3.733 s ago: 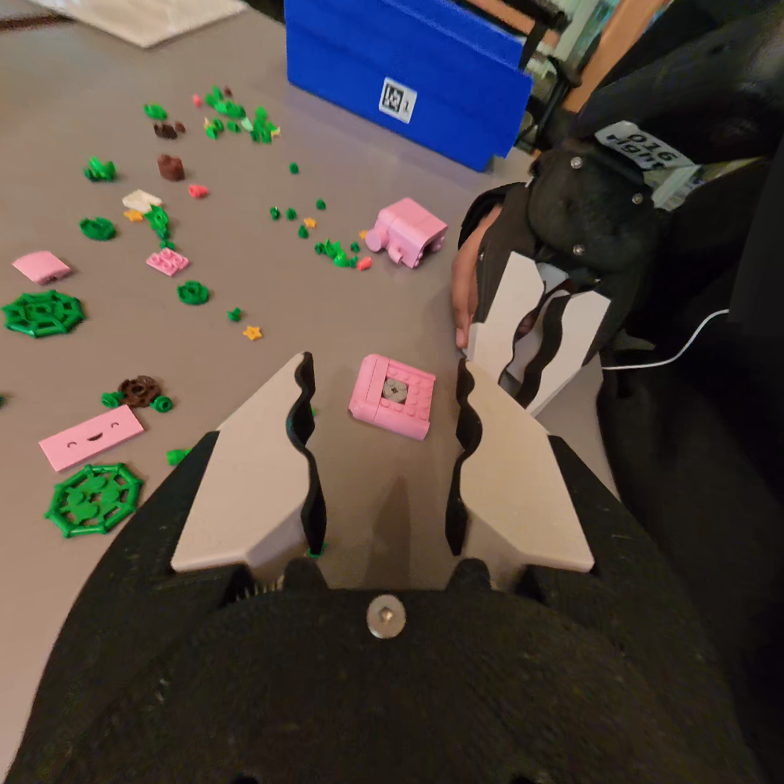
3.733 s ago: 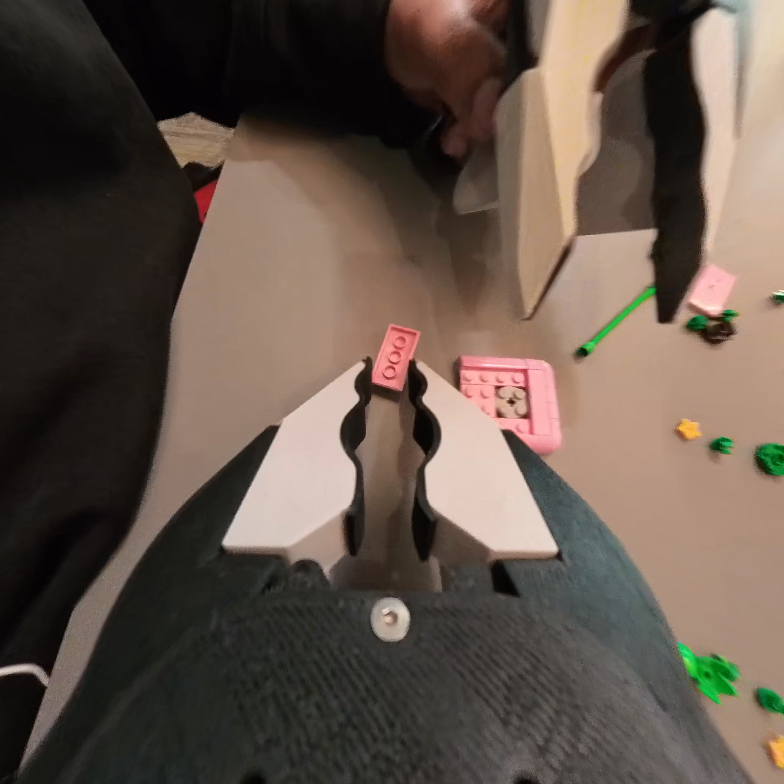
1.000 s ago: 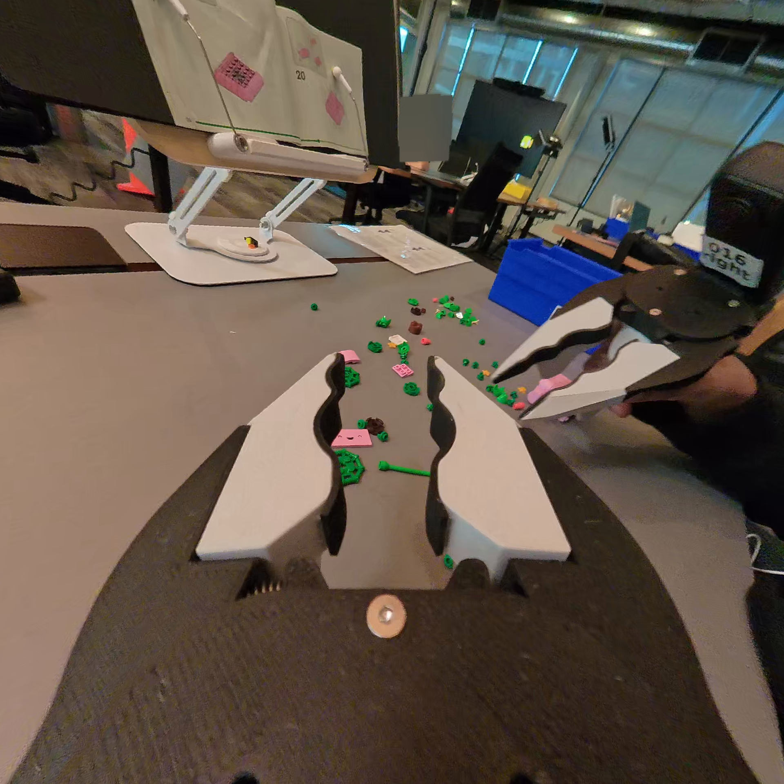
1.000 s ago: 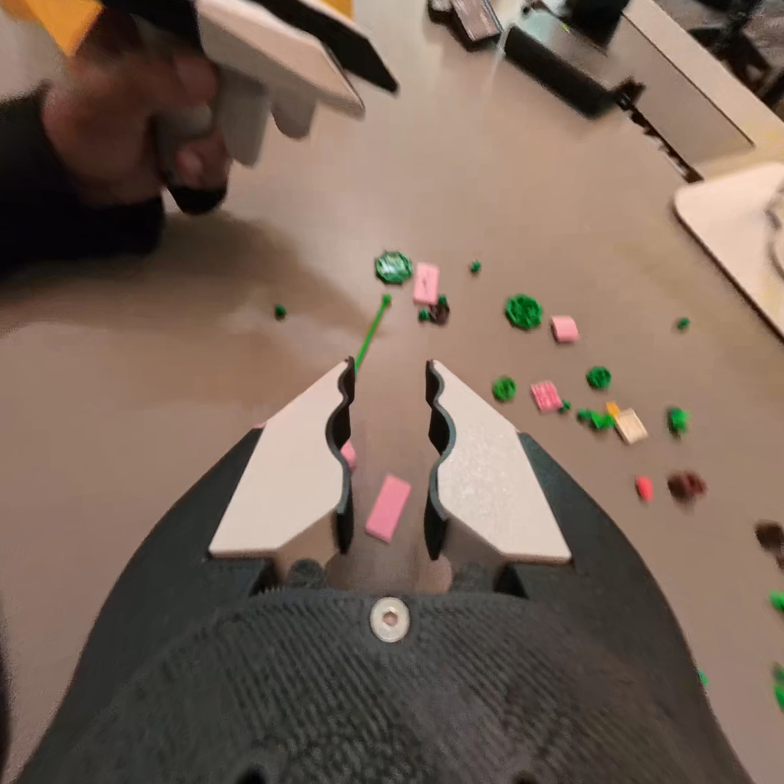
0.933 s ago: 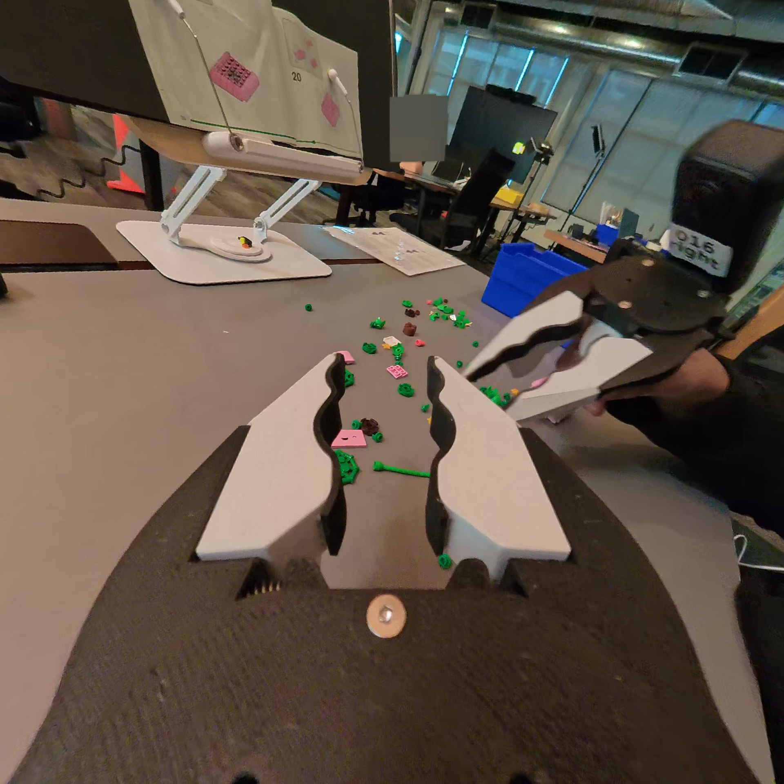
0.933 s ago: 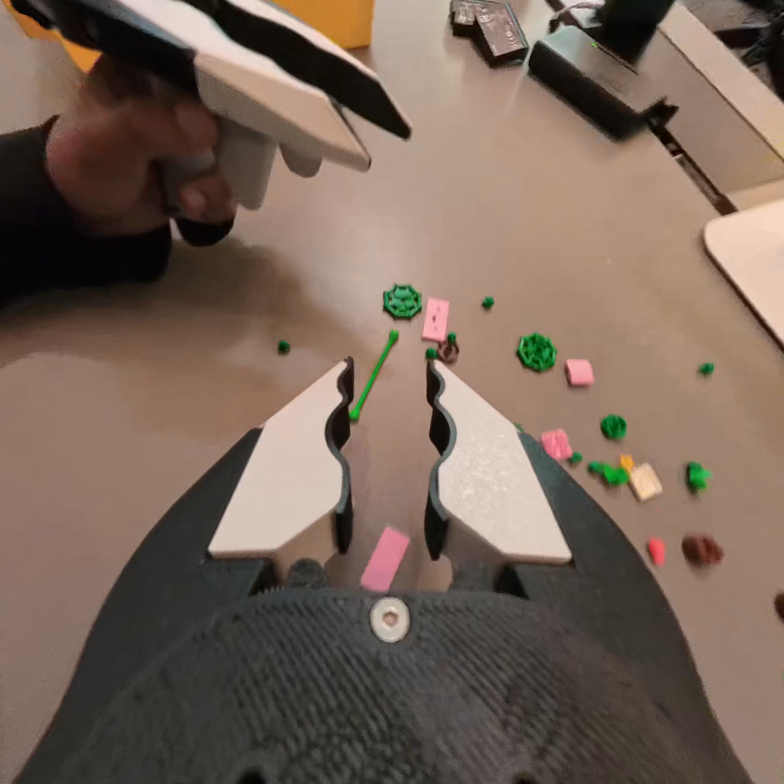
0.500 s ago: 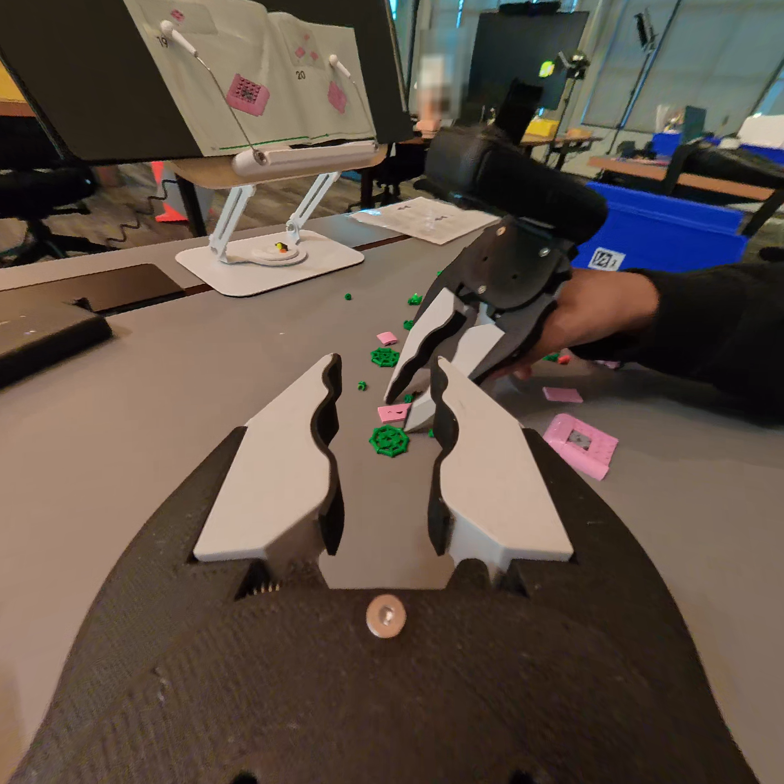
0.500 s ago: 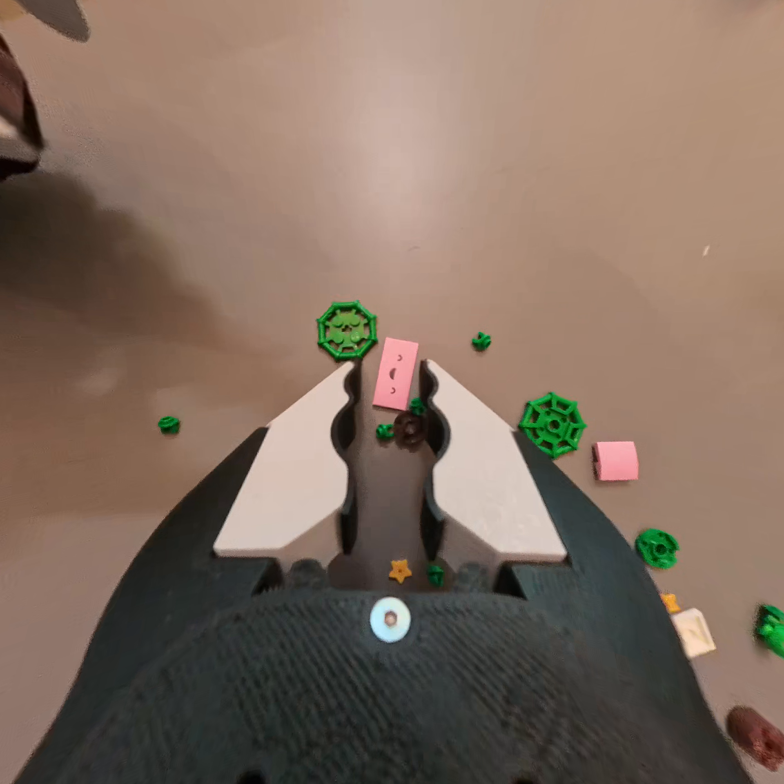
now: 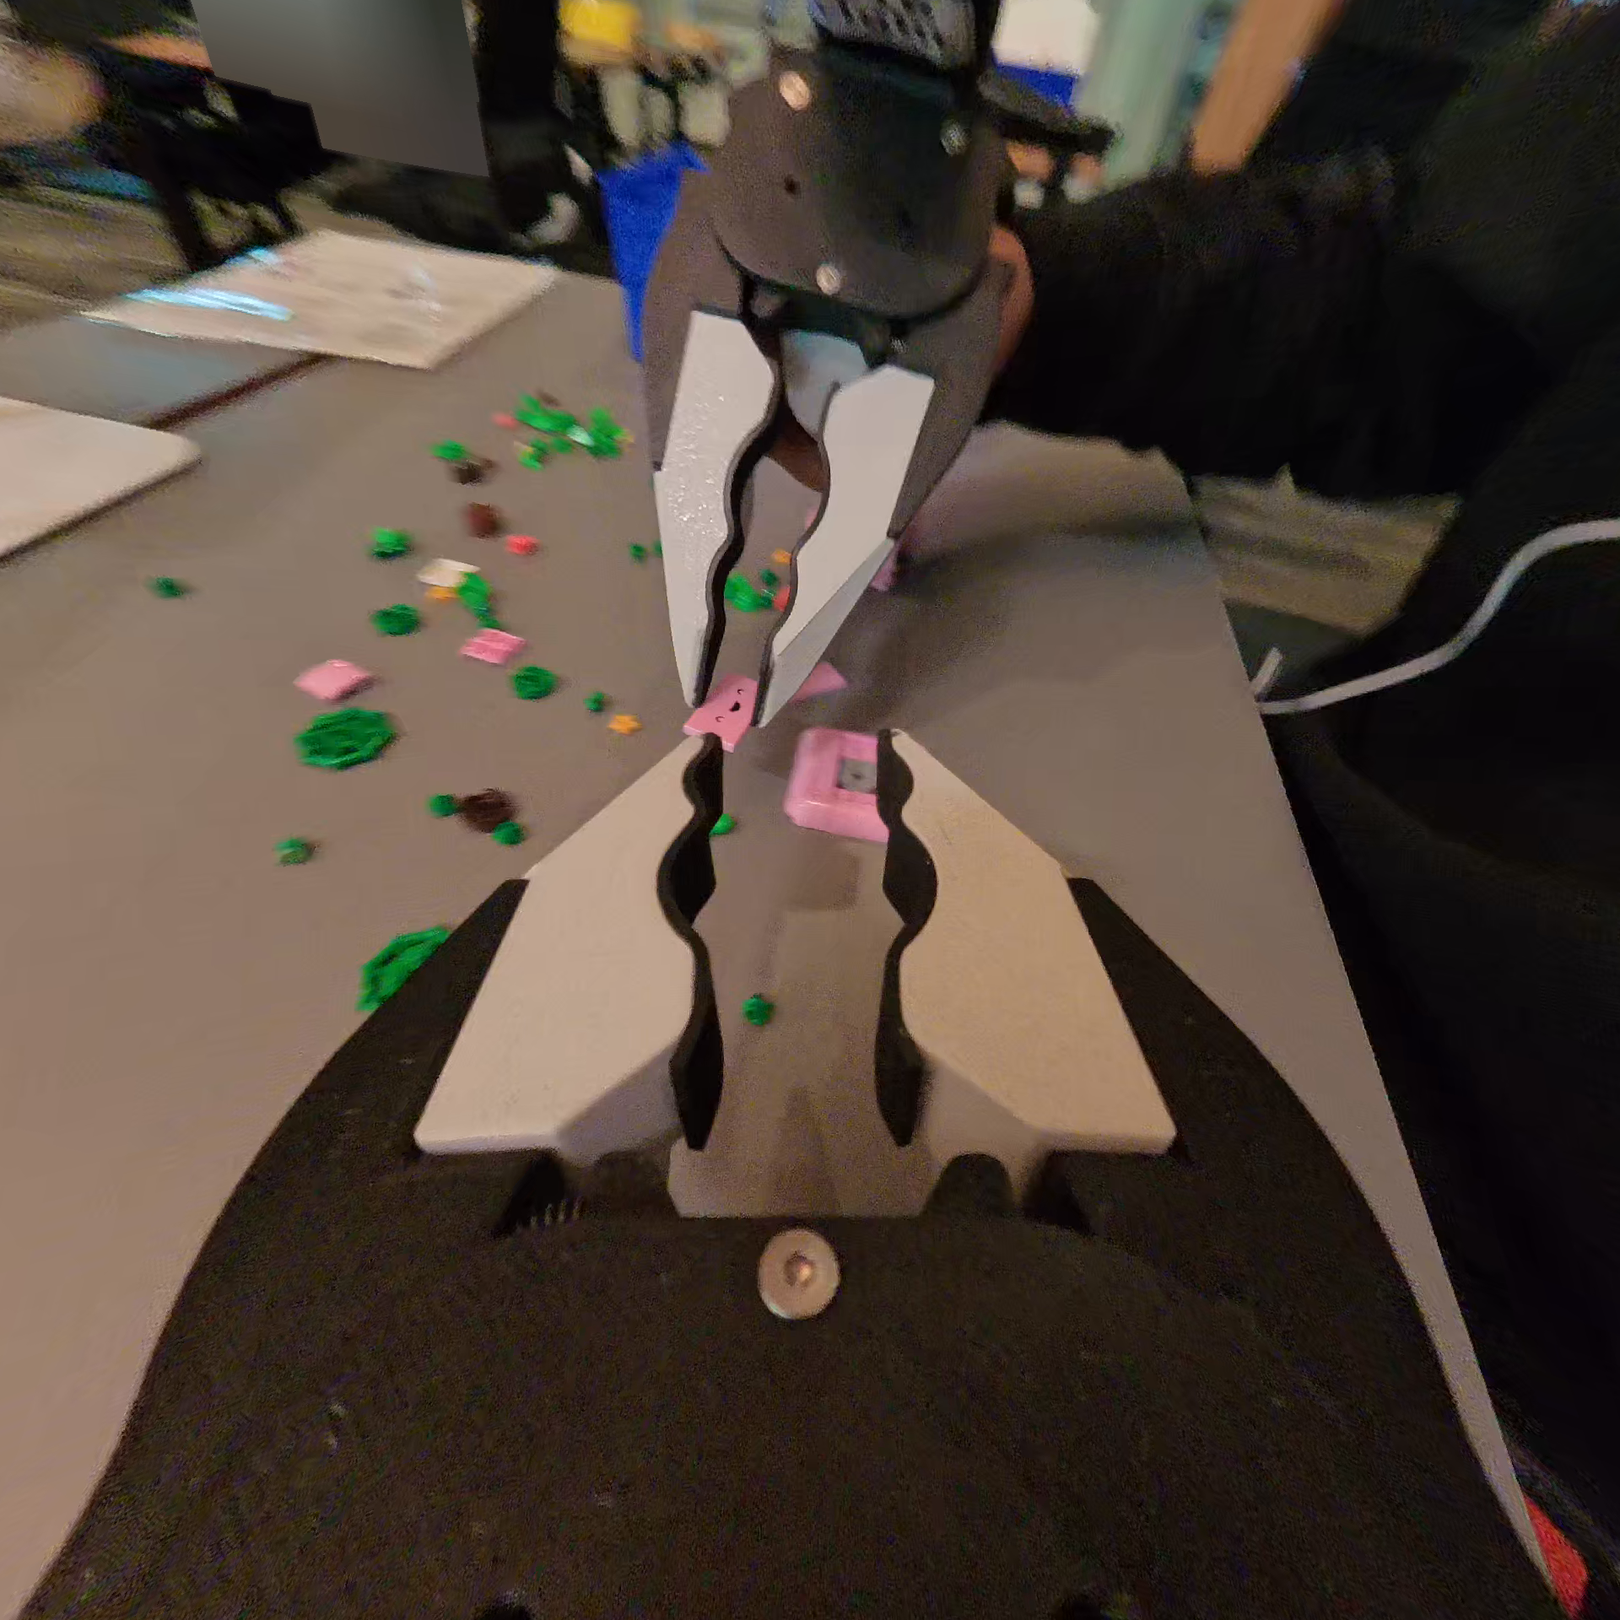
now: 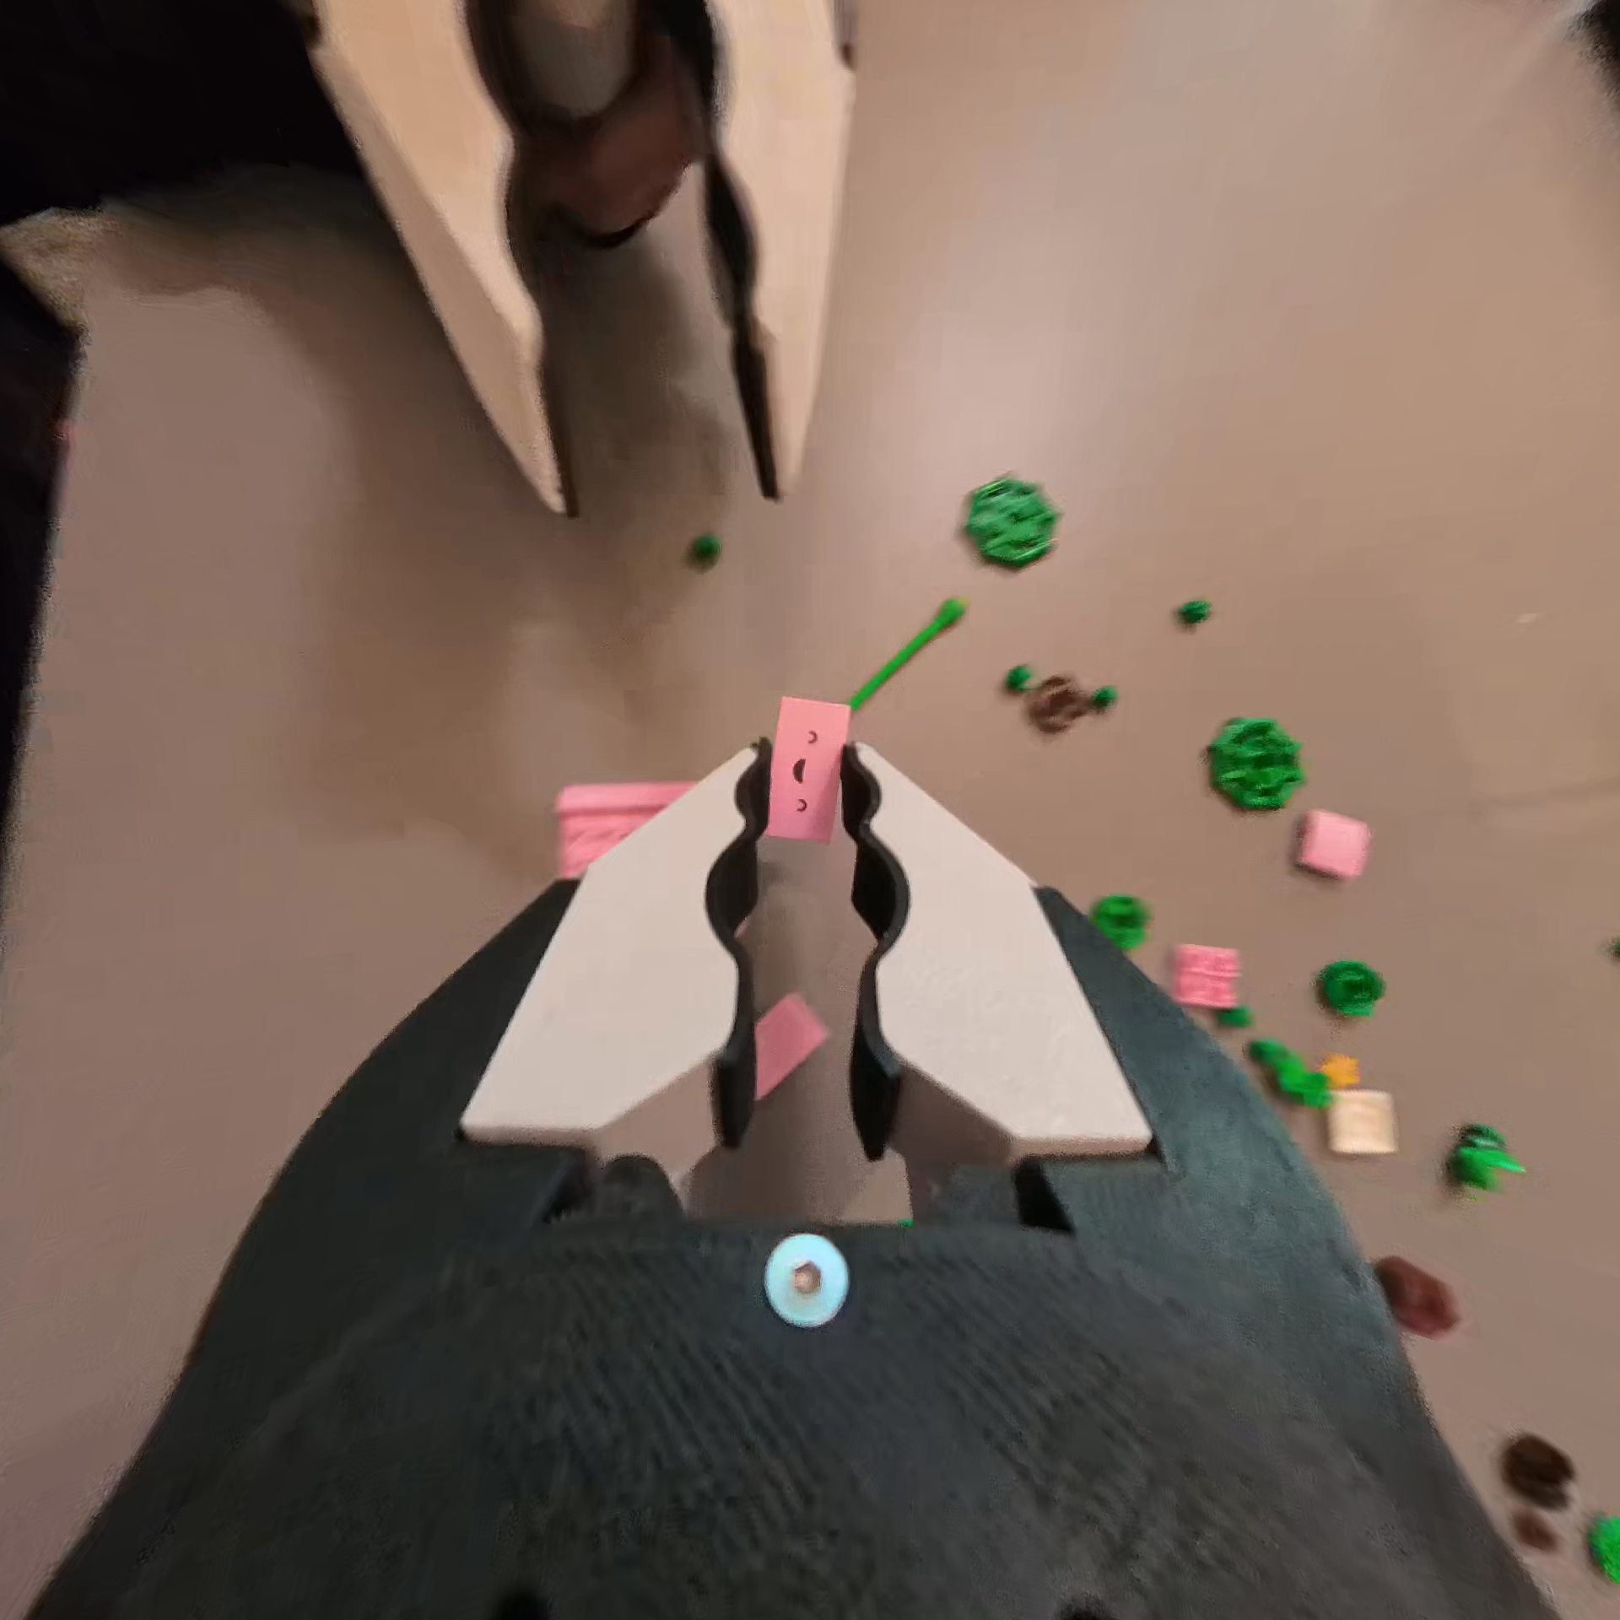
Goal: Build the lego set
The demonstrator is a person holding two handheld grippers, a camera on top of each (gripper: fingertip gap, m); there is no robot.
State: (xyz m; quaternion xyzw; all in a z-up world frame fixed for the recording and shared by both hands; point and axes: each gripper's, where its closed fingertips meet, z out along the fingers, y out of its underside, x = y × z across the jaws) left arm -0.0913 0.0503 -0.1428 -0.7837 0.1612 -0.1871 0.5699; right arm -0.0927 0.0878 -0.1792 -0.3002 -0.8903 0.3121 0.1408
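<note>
My right gripper (image 10: 805, 749) is shut on a small pink tile with a printed face (image 10: 806, 771) and holds it above the grey table. In the left wrist view the right gripper (image 9: 732, 706) points down, and the pink tile (image 9: 723, 710) is at its tips, just beyond my left fingertips. My left gripper (image 9: 796, 743) is open and empty, low over the table. A pink square frame piece with a grey centre (image 9: 833, 785) lies just ahead between its tips; it also shows in the right wrist view (image 10: 614, 820). A flat pink plate (image 10: 785, 1043) lies on the table under the right gripper.
Several loose green, brown and pink pieces (image 9: 473, 614) are scattered on the table to the left, with green web-like discs (image 9: 344, 738) and a thin green rod (image 10: 903, 653). A paper sheet (image 9: 333, 298) and a blue bin (image 9: 640, 219) lie farther back. The table edge (image 9: 1271, 789) runs on the right. About 6 cm separates my left fingertips from my right. From my right tips it is roughly 8 cm to the flat pink plate (image 10: 785, 1043); from my left, 12 cm.
The right gripper has shut on the pink face tile, lifted it off the table and carried it toward the pink square frame. The left gripper has swung round to face the frame.
</note>
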